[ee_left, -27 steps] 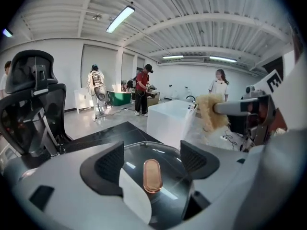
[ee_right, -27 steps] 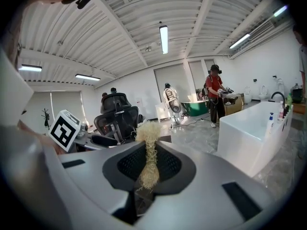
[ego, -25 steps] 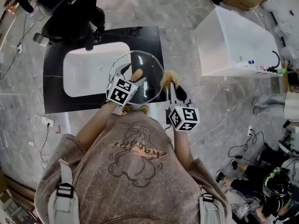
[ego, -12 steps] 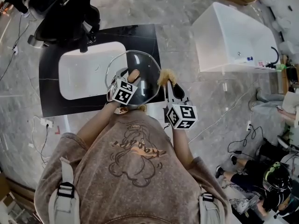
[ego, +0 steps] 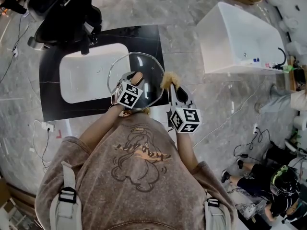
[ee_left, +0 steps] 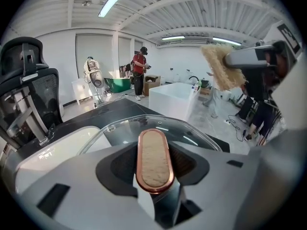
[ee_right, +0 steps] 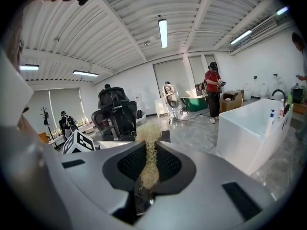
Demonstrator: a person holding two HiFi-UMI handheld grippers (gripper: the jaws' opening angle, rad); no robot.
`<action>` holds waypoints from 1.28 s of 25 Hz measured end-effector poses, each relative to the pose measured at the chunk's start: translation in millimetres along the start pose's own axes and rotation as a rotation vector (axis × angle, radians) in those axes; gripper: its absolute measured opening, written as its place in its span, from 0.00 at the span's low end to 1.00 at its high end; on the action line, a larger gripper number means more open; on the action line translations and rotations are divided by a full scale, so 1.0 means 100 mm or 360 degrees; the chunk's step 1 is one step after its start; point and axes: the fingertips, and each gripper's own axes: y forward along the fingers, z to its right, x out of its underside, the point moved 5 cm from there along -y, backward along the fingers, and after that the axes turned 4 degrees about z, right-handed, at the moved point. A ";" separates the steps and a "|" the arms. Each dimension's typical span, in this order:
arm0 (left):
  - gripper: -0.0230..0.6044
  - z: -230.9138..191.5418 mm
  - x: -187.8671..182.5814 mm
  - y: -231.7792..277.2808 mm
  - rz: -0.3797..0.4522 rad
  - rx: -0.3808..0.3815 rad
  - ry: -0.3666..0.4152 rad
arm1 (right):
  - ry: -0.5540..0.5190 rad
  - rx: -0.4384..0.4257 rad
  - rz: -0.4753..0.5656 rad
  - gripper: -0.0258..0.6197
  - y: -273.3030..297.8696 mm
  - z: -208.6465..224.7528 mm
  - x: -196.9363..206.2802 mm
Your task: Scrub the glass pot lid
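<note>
The glass pot lid point(ego: 146, 63) lies on the black counter point(ego: 53, 104), partly over the white sink point(ego: 91, 71). Its oval, copper-rimmed handle point(ego: 137, 76) stands between the jaws of my left gripper point(ego: 135, 81). Those jaws have just been closing, and their pads now sit against both sides of the handle point(ee_left: 153, 159) above the glass point(ee_left: 192, 135). My right gripper point(ego: 173, 88) hovers just right of the lid, shut on a tan fibrous scrubber point(ego: 169, 79). The scrubber point(ee_right: 148, 155) pokes up from between the right gripper's point(ee_right: 149, 174) pads.
A black office chair point(ego: 67, 13) stands behind the counter. A white tub point(ego: 240, 37) sits on the floor to the right. Cables point(ego: 249, 152) trail over the grey floor. A person in red point(ee_left: 140, 73) stands far off.
My left gripper has come down over the lid's handle and its wide-open jaws have closed in on it. The right gripper with the scrubber has kept still.
</note>
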 end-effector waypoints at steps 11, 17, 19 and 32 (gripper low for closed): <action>0.32 0.00 -0.01 0.02 -0.0062 0.0009 -0.0025 | -0.0006 -0.0002 -0.0018 0.12 -0.03 0.04 0.07; 0.32 -0.04 0.02 -0.02 -0.0114 0.0014 -0.0046 | -0.0008 0.0004 -0.0030 0.12 -0.01 0.06 0.10; 0.32 -0.06 0.04 -0.06 -0.0125 0.0022 -0.0065 | -0.0011 0.0004 -0.0029 0.12 0.00 0.06 0.09; 0.32 -0.32 -0.56 -0.63 0.0037 -0.0030 -0.0063 | -0.0033 0.0013 0.0006 0.12 0.03 0.10 -0.02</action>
